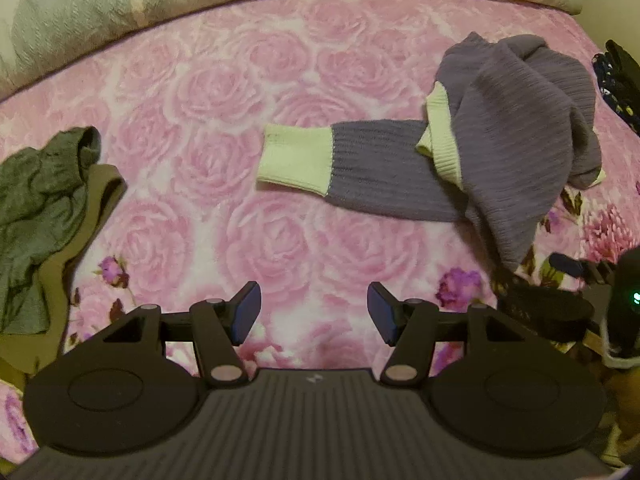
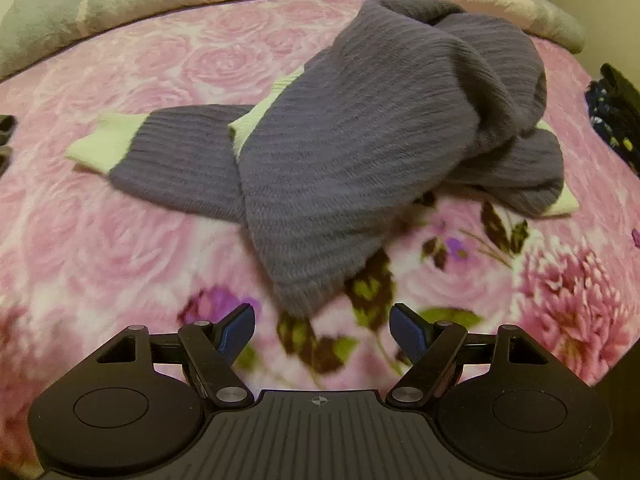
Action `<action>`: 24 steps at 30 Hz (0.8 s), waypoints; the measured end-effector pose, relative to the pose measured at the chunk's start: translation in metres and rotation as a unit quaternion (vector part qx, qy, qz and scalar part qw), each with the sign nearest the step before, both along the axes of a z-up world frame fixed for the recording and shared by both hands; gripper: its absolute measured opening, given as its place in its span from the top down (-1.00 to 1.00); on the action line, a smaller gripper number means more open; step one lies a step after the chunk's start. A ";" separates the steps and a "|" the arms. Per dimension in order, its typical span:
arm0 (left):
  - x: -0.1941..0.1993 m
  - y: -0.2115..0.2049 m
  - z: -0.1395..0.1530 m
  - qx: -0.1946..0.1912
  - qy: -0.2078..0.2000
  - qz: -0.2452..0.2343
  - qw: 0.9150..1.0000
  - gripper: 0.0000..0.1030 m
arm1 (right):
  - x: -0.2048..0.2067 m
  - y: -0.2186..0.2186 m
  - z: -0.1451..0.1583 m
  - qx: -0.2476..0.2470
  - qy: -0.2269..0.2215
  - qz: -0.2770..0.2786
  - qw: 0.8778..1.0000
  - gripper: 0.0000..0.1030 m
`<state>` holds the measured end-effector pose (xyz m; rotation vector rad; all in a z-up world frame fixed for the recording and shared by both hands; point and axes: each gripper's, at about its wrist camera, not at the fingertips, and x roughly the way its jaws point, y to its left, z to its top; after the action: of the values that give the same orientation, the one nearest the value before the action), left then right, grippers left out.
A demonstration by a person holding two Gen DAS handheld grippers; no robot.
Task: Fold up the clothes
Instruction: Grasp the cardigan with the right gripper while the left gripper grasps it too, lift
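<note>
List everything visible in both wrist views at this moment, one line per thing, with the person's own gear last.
sweater: one, purple knit with pale green cuffs, crumpled on the bedspread, one sleeve stretched out flat to the left
bedspread: one, pink with a rose print, covering the whole surface
blanket: one, grey-green and cream, bunched along the far edge
green garment: one, dark green, crumpled at the left edge
olive garment: one, olive brown, lying under and beside the green one
dark fabric: one piece, dark with small light specks, at the right edge, kind unclear
left hand-held gripper: one, black with blue pads, open, empty
right hand-held gripper: one, black with blue pads, open, empty
</note>
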<state>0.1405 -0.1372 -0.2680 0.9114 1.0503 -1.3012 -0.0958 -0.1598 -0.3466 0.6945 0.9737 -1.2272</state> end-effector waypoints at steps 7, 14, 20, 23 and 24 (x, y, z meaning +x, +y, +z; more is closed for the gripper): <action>0.005 -0.008 -0.026 0.009 0.013 -0.002 1.000 -0.07 | -0.025 -0.011 -0.006 -0.050 -0.022 -0.051 0.997 0.72; -0.014 -0.026 -0.034 -0.016 0.032 -0.049 0.998 -0.03 | -0.147 -0.007 0.066 -0.139 0.056 -0.143 0.978 0.81; -0.061 -0.053 -0.036 -0.080 0.034 -0.150 0.985 -0.01 | -0.255 -0.023 0.109 -0.191 0.137 -0.248 0.940 0.80; -0.095 -0.069 -0.044 -0.117 0.024 -0.218 0.969 0.02 | -0.291 -0.035 0.093 -0.156 0.121 -0.267 0.943 0.79; -0.110 -0.071 -0.048 -0.129 0.011 -0.250 0.959 0.07 | -0.300 -0.039 0.082 -0.134 0.110 -0.270 0.947 0.79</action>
<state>0.0309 -0.2086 -0.3160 0.9976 0.6588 -1.8234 -0.3954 -0.1991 -0.2642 0.6351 0.7923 -1.9146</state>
